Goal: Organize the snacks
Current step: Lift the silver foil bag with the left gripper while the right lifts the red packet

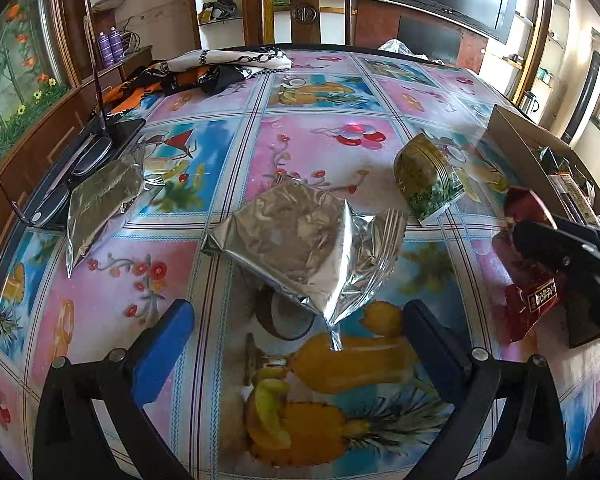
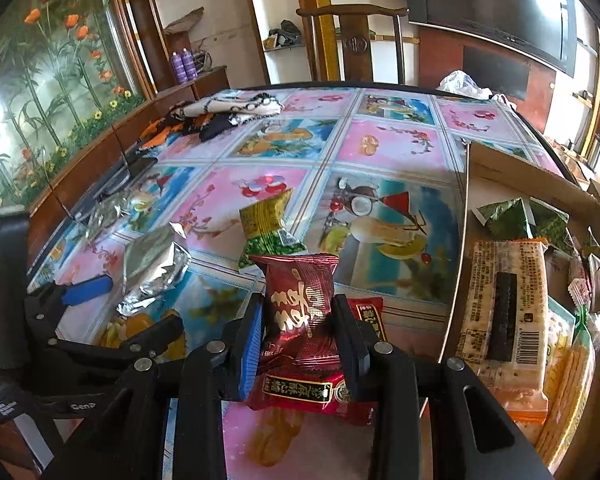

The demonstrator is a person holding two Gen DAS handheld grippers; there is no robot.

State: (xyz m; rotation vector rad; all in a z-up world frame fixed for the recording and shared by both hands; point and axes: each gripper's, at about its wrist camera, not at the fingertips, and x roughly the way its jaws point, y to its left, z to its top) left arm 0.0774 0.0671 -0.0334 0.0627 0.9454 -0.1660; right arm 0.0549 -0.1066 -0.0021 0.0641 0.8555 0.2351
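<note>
Red snack packet [image 2: 300, 312] is pinched in my right gripper [image 2: 300, 332] near the tabletop's [image 1: 320, 152] right edge; my left gripper [image 1: 296, 344] gapes empty before a silver pouch [image 1: 296, 240].

Both wrist views close, angled down; share table [image 1: 300, 92].

clear: table centre [image 2: 260, 168] | blocked: cardboard box wall [image 2: 458, 264] right, silver pouch [image 2: 156, 264] left

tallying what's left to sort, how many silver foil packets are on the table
2. One large silver foil packet lies in front of the left gripper, between its open jaws. A smaller one lies at the table's left edge, against the dark cases. More may hide in the cardboard box.
</note>
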